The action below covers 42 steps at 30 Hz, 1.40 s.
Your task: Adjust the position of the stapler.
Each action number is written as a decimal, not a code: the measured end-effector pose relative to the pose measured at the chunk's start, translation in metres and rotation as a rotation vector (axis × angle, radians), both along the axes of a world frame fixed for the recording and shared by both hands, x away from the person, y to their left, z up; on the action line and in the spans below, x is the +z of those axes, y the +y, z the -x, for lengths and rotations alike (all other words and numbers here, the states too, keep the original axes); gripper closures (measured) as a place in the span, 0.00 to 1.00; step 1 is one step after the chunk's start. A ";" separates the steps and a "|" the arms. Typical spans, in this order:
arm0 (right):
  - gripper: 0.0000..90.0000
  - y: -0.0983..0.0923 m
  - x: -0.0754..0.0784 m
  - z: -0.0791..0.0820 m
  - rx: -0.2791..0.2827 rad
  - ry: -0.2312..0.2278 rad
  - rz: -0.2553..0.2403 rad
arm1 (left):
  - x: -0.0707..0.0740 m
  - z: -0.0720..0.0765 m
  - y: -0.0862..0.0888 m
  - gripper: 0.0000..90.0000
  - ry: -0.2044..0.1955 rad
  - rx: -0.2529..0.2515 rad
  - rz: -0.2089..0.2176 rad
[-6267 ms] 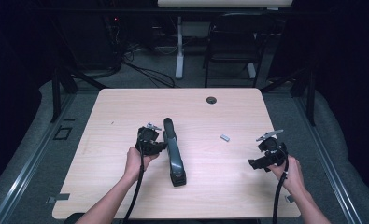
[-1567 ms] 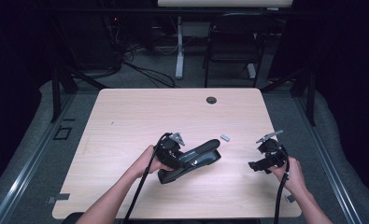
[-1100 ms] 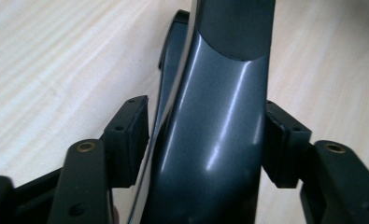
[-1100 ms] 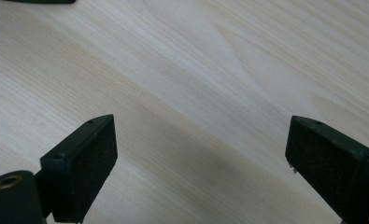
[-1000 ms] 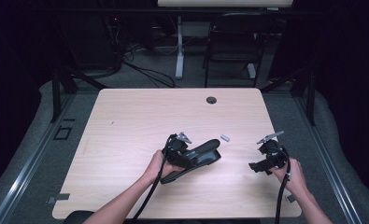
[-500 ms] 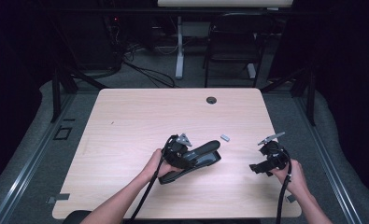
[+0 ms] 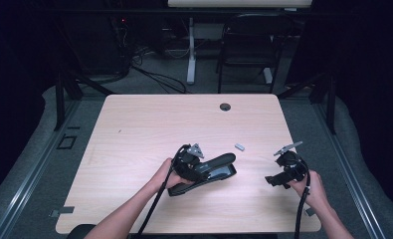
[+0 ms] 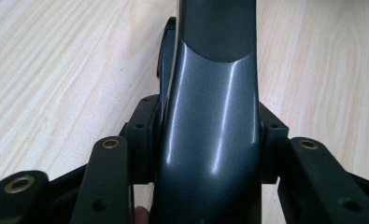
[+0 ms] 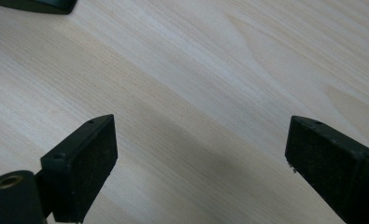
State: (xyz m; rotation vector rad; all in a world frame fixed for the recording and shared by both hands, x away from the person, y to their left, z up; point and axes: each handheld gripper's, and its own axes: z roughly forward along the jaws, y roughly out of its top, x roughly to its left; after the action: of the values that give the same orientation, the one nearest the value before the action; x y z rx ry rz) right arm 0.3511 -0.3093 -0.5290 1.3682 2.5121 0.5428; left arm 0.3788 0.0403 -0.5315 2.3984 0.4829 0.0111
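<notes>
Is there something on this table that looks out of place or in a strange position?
Little stands out. The large black stapler lies slanted across the light wooden table, its arm raised, clamped at its rear by the left gripper. A small grey metal piece lies loose beside its front end.

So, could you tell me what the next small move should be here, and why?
Probably bring the open right gripper across to the stapler's free end. The left gripper is clamped on the stapler's rear, while the right one hovers apart over bare table.
</notes>
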 end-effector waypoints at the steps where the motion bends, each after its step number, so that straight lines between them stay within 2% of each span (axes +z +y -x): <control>1: 0.10 0.001 0.000 0.000 0.000 -0.006 0.006 | 0.000 0.000 0.000 0.59 0.001 -0.009 0.001; 2: 0.10 0.001 -0.001 0.000 0.003 -0.003 -0.002 | 0.000 0.001 0.000 0.59 -0.002 -0.015 0.002; 7: 0.10 0.001 -0.002 -0.001 0.004 0.004 0.003 | 0.000 0.002 0.001 0.59 -0.001 -0.113 -0.004; 17: 0.10 -0.001 -0.002 0.000 0.002 0.011 0.001 | 0.001 0.007 0.003 0.59 0.000 -0.244 -0.011; 19: 0.10 -0.001 -0.001 0.000 0.007 0.013 0.000 | 0.000 0.008 0.004 0.59 -0.013 -0.272 -0.009; 22: 0.10 -0.002 -0.001 0.000 0.007 0.004 0.005 | 0.001 0.008 0.005 0.59 -0.017 -0.293 -0.019; 24: 0.10 -0.001 -0.001 0.000 0.003 0.009 0.006 | 0.002 0.008 0.006 0.59 -0.038 -0.300 -0.034; 26: 0.10 -0.001 -0.001 0.000 0.004 0.009 0.000 | 0.001 0.006 0.008 0.59 -0.032 -0.316 -0.019; 27: 0.10 -0.001 -0.001 0.000 0.008 0.007 -0.008 | 0.001 0.004 0.010 0.60 -0.043 -0.317 -0.018; 30: 0.10 -0.001 -0.001 0.000 0.013 0.013 0.008 | 0.001 0.000 0.013 0.60 -0.047 -0.331 -0.016; 36: 0.10 0.002 -0.001 0.000 0.012 -0.003 -0.004 | 0.002 -0.012 0.020 0.60 -0.063 -0.329 -0.024; 37: 0.10 0.002 0.000 0.001 0.012 -0.017 0.009 | 0.001 -0.013 0.021 0.60 -0.065 -0.327 -0.018; 42: 0.10 0.003 -0.001 0.000 0.016 -0.015 0.011 | 0.000 -0.012 0.022 0.60 -0.068 -0.328 -0.008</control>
State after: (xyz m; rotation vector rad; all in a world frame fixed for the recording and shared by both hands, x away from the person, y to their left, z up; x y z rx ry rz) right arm 0.3515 -0.3068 -0.5301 1.3366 2.5128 0.5396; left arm 0.3911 0.0618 -0.5311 2.4484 0.0546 -0.0506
